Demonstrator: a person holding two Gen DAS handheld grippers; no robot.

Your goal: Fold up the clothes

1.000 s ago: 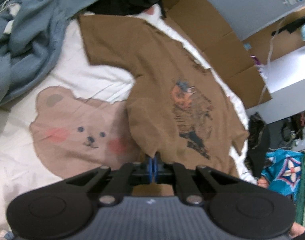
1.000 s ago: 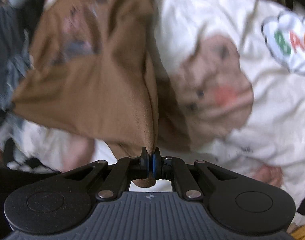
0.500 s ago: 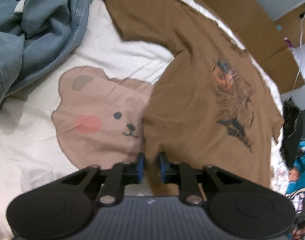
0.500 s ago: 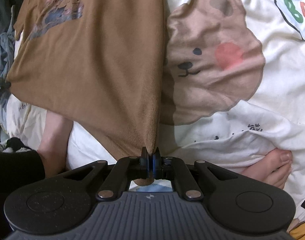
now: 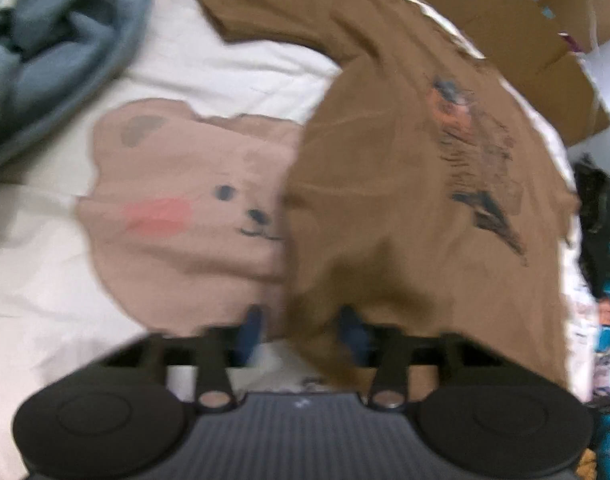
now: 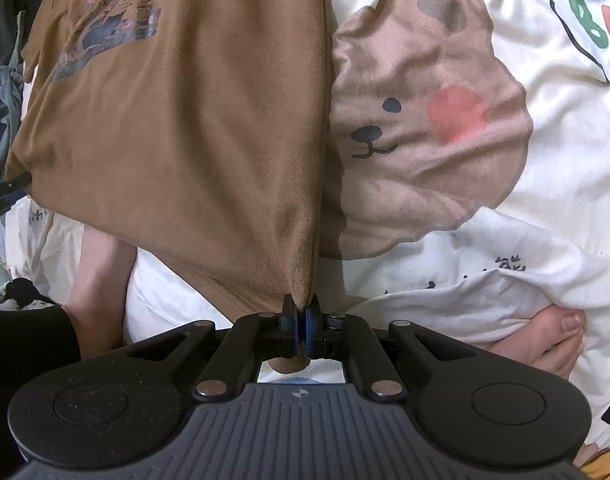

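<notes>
The right gripper [image 6: 299, 312] is pinching a hem corner of the brown graphic T-shirt [image 6: 177, 128], keeping it taut over the bear-print duvet [image 6: 425, 128], while the left gripper [image 5: 301, 322] is standing open astride the other corner, seemingly releasing it for folding

A brown short-sleeved cotton T-shirt [image 5: 385, 184] with a faded graphic print on its chest lies front-up and mostly spread across a white bedsheet printed with a cartoon bear, one sleeve reaching toward the far edge. Its hem is drawn up into a bunched peak at one lower corner [image 6: 297, 280], with soft creases fanning across the fabric from there.
</notes>
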